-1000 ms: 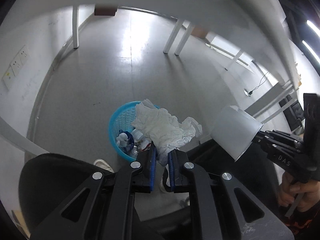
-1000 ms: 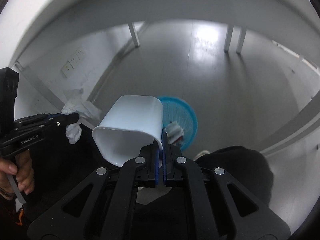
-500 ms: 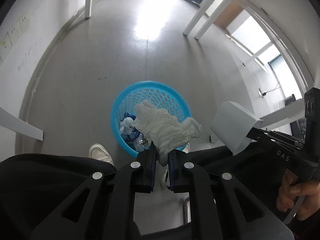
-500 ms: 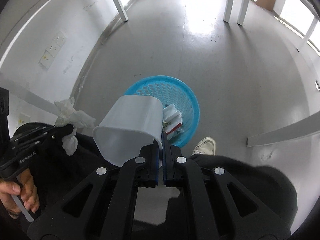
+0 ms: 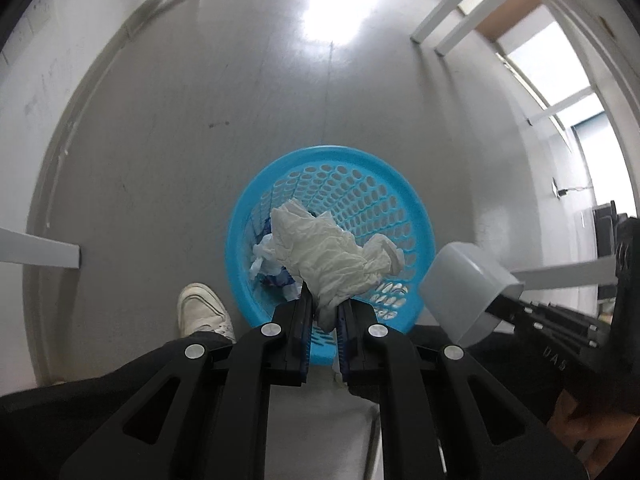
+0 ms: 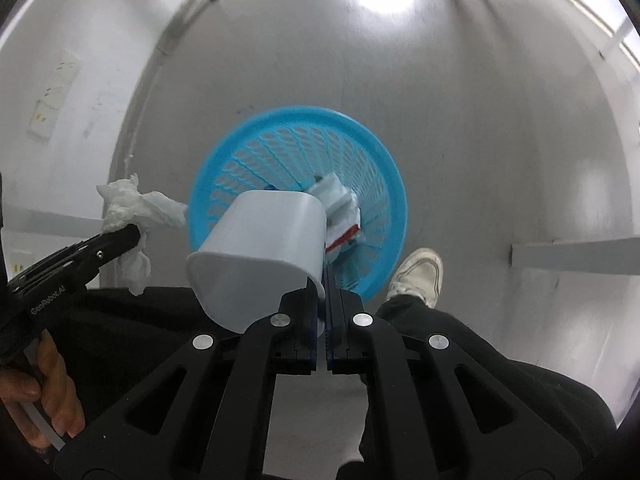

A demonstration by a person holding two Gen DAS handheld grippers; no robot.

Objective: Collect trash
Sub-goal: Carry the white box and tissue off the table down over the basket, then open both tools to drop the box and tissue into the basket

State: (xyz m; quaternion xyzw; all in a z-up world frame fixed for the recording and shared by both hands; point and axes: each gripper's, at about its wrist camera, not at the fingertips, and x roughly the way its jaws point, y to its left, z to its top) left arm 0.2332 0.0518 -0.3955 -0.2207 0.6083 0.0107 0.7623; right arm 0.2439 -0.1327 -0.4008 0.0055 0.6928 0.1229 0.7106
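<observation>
A round blue mesh basket [image 5: 404, 208] [image 6: 372, 160] stands on the grey floor with paper and wrappers inside. My left gripper [image 5: 325, 308] points steeply down over its near rim, shut on a crumpled white tissue [image 5: 328, 252] that hangs above the basket's mouth. The same tissue [image 6: 132, 208] shows at the left in the right wrist view. My right gripper [image 6: 322, 284] is shut on the rim of a white plastic cup [image 6: 260, 256], held tilted over the basket's near edge. That cup [image 5: 472, 288] appears to the right of the basket in the left wrist view.
A person's white shoe [image 5: 202, 312] [image 6: 418, 276] rests on the floor beside the basket, with black trouser legs [image 6: 500, 392] below. White table legs [image 5: 444, 20] stand further back, and white bars [image 5: 40, 248] [image 6: 576, 256] jut in from the sides. A hand [image 6: 32, 404] grips the left tool.
Both grippers have dropped towards the floor and tipped further down, so the blue basket looms larger beneath them. The tissue and the cup stay clamped as before.
</observation>
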